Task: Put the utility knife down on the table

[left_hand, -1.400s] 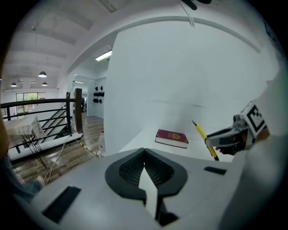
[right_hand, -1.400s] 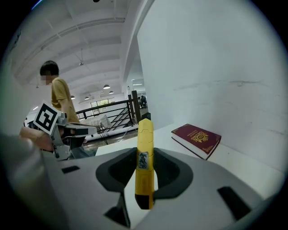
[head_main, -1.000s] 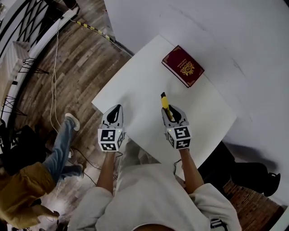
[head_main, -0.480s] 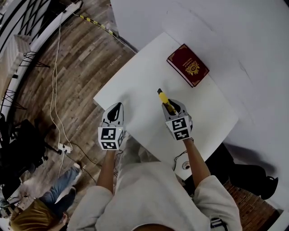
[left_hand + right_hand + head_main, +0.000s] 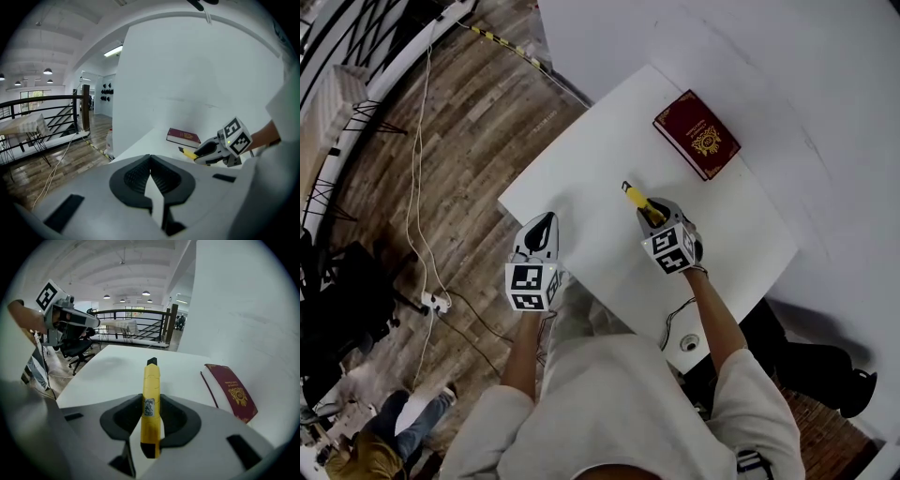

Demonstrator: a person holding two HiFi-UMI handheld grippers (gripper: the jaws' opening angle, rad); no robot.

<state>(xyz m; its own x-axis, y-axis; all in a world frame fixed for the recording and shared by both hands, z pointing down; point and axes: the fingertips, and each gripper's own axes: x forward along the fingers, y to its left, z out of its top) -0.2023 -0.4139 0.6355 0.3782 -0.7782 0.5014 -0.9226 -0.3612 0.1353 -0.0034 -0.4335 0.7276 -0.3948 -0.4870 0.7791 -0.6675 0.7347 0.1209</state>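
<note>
- Head view: the right gripper (image 5: pixel 649 214) pinches the knife (image 5: pixel 634 198) over the table (image 5: pixel 581 169), down-left of the book (image 5: pixel 697 134). The left gripper (image 5: pixel 539 230) is farther left of the book.
- Left gripper view: jaws pressed together, empty.
- Right gripper view: jaws clamp the knife, its tip left of the book.

book (image 5: pixel 697 134) lies on table (image 5: pixel 600 155), far right corner. utility knife (image 5: pixel 635 198) sits between right gripper (image 5: pixel 649 212) jaws over mid-table, in front of the book. left gripper (image 5: pixel 539 230) is to its left, at the near-left table edge.
</note>
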